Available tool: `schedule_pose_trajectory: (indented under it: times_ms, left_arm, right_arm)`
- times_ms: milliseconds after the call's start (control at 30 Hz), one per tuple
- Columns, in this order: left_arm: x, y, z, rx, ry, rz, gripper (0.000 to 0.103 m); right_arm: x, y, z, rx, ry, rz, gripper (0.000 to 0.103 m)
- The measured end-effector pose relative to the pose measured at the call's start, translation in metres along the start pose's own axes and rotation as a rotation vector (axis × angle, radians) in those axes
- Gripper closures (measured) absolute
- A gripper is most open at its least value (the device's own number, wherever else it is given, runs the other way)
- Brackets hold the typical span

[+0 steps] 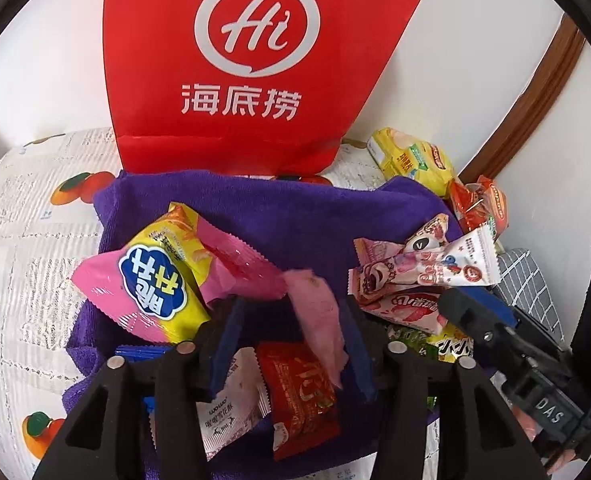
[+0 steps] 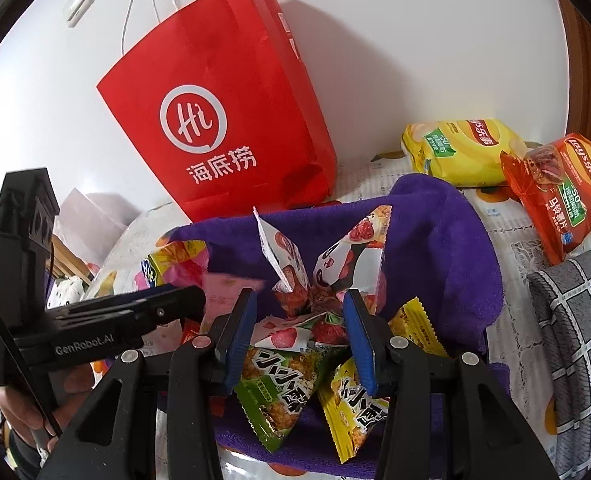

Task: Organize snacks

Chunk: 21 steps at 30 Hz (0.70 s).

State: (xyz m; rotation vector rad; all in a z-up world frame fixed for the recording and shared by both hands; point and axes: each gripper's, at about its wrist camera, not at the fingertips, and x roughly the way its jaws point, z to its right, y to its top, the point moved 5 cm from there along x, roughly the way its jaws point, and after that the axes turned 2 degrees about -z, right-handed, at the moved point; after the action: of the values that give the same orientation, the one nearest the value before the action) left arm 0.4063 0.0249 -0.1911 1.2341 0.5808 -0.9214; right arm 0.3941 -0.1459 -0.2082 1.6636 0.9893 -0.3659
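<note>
Small snack packets lie on a purple towel (image 1: 279, 216), which also shows in the right wrist view (image 2: 447, 240). My left gripper (image 1: 293, 308) is open above the towel; a blurred pale pink packet (image 1: 319, 320) sits between its fingers, seemingly loose. A pink-and-yellow packet (image 1: 151, 288) lies at its left, a red packet (image 1: 301, 392) and a white one (image 1: 231, 408) below. My right gripper (image 2: 299, 304) is open over strawberry-print triangular packets (image 2: 347, 256), with green (image 2: 279, 384) and yellow (image 2: 355, 408) packets beneath.
A red paper bag (image 1: 255, 60) stands against the white wall behind the towel; it also shows in the right wrist view (image 2: 223, 120). Yellow (image 2: 459, 152) and orange (image 2: 563, 188) chip bags lie at the back right. A grey checked cloth (image 2: 575, 320) is at right.
</note>
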Motion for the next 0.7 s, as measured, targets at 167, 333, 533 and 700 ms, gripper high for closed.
schedule_pose_trajectory:
  times_ms: [167,333,533,700]
  left_arm:
    - [-0.006,0.002,-0.002,-0.003,0.026,0.008,0.053]
    - [-0.021,0.003,0.000,0.011,0.087,0.035,0.053]
    - [-0.056,-0.023,0.001,0.013,0.086,0.078,0.040]
    - [-0.082,-0.056,0.002,0.005,0.077,0.051,0.040]
  right_arm:
    - [-0.003,0.000,-0.001,-0.012,-0.006,-0.002,0.058]
    - [-0.020,-0.002,-0.009,-0.027,-0.039,0.015,0.058]
    - [-0.072,-0.027,-0.021,0.026,-0.116,0.027,0.052]
    - [-0.111,-0.048,-0.035,0.037,-0.247,0.008,0.047]
